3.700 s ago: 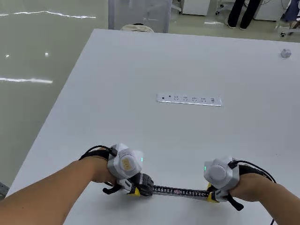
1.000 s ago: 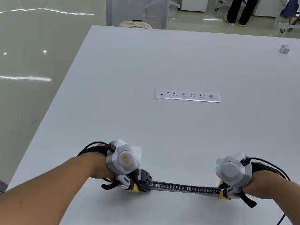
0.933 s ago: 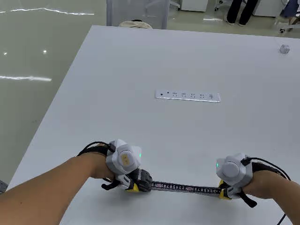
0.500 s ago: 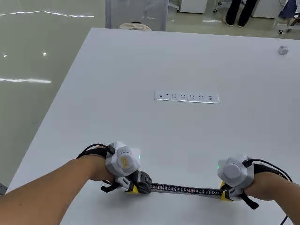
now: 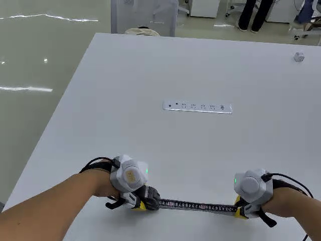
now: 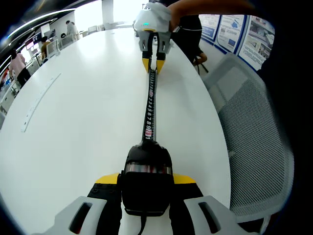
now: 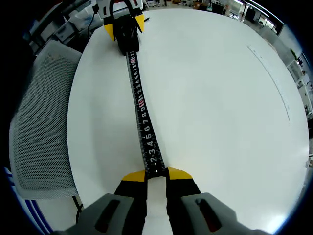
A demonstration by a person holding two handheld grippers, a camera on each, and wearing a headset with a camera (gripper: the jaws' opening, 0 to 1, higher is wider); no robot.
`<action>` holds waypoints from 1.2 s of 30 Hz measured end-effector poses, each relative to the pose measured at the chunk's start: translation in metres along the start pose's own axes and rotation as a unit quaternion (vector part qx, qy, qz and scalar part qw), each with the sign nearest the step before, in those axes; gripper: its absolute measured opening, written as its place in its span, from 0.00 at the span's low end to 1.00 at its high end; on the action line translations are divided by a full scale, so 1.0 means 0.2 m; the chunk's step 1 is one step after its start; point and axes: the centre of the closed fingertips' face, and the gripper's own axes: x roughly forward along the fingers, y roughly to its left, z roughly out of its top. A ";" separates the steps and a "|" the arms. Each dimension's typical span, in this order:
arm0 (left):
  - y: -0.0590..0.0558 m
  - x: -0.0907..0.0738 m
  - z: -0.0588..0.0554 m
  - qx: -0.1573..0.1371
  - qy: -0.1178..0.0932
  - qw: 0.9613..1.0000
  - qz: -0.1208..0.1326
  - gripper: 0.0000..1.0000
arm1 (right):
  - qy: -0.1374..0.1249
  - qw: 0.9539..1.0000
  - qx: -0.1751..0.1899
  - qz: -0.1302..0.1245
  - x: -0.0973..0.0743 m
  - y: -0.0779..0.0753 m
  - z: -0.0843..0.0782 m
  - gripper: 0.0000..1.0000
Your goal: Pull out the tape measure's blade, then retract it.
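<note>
A black tape measure case (image 6: pixel 146 178) rests on the white table (image 5: pixel 200 75), and my left gripper (image 6: pixel 146 180) is shut on it. Its numbered blade (image 5: pixel 196 206) runs flat along the table's near edge to my right gripper (image 7: pixel 156 177), which is shut on the blade's tip. From the head view, the left gripper (image 5: pixel 142 202) sits at the bottom left with the case (image 5: pixel 150 198), the right gripper (image 5: pixel 239 211) at the bottom right. The blade (image 7: pixel 141 105) spans the gap between them, and the blade (image 6: pixel 150 105) reads from low numbers at the right gripper's end.
A white power strip (image 5: pixel 197 107) lies mid-table. A small grey object (image 5: pixel 299 57) sits at the far right. A mesh chair (image 6: pixel 249 122) stands behind the table's near edge. People's legs (image 5: pixel 251 14) stand past the far end.
My right gripper has moved further right with the blade tip, so more blade is out than 3.7 s ago. The left gripper and case have stayed put. The head camera shifted a little.
</note>
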 end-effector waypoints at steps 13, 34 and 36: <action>0.00 0.00 0.00 -0.001 -0.001 1.000 -0.002 0.34 | -0.034 0.999 -0.010 -0.007 0.00 0.00 0.00 0.14; 0.07 -0.08 0.02 -0.039 -0.038 0.998 0.038 0.50 | -0.100 0.994 0.029 -0.045 -0.03 -0.01 0.11 0.31; 0.07 -0.11 0.00 -0.059 -0.043 0.996 0.043 0.52 | -0.112 0.992 0.042 -0.047 -0.05 -0.01 0.13 0.37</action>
